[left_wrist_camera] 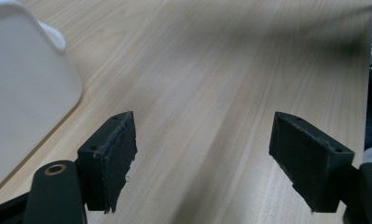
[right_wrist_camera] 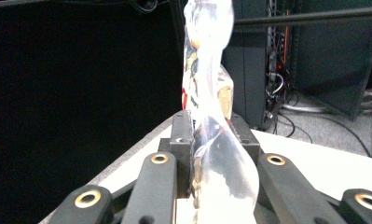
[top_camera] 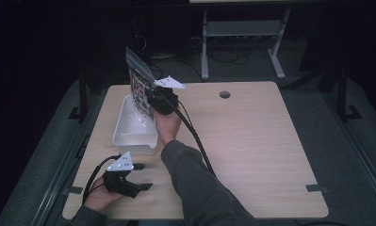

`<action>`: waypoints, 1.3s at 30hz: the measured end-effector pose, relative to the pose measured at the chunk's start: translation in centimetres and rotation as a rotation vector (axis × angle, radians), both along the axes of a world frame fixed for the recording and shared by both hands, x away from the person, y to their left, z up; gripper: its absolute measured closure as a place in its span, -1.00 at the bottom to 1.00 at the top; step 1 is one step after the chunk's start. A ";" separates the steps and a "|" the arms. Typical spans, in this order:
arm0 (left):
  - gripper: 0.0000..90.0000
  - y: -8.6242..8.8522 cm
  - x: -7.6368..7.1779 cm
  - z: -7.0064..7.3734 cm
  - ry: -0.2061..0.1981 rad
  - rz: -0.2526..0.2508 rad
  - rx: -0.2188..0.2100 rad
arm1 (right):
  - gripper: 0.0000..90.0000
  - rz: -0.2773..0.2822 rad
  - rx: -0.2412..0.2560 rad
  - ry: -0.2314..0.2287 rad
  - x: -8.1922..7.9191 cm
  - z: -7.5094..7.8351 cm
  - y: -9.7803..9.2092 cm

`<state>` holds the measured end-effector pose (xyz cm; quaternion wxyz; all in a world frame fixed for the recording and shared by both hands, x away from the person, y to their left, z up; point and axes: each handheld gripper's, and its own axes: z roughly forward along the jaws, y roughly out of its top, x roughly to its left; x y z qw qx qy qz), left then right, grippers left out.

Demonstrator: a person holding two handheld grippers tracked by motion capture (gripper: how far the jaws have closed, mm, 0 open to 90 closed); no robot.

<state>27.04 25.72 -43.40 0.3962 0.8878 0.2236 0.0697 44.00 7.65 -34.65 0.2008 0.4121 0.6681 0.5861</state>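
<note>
Right claw [right_wrist_camera: 210, 140] clamped on clear plastic packet [right_wrist_camera: 207, 93] above white tub [top_camera: 129, 129]: light, limp, slippery, probably crushable; grip its edge. Left claw [left_wrist_camera: 202, 158] apart over tabletop [left_wrist_camera: 211, 70]

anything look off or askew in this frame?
Nothing spilled or damaged. The one oddity: the clear plastic packet pinched by the right gripper stands tilted over the white tray, its film crumpled between the fingers. The left gripper is open over bare table.

Left hand-held gripper [left_wrist_camera: 202, 158] jaws wide apart; right hand-held gripper [right_wrist_camera: 211, 140] clamped.
</note>
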 end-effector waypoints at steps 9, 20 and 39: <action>-0.50 -0.2 0.0 0.0 0.001 -0.003 0.006 | 0.67 -0.008 0.012 0.037 0.3 -1.9 0.6; -0.50 -0.2 0.0 0.0 0.003 -0.005 0.005 | 0.37 0.100 -0.089 0.043 0.9 -1.9 0.7; -0.50 -0.2 0.0 -0.1 0.006 -0.003 0.012 | 0.59 0.113 -0.276 0.068 1.2 -2.1 0.6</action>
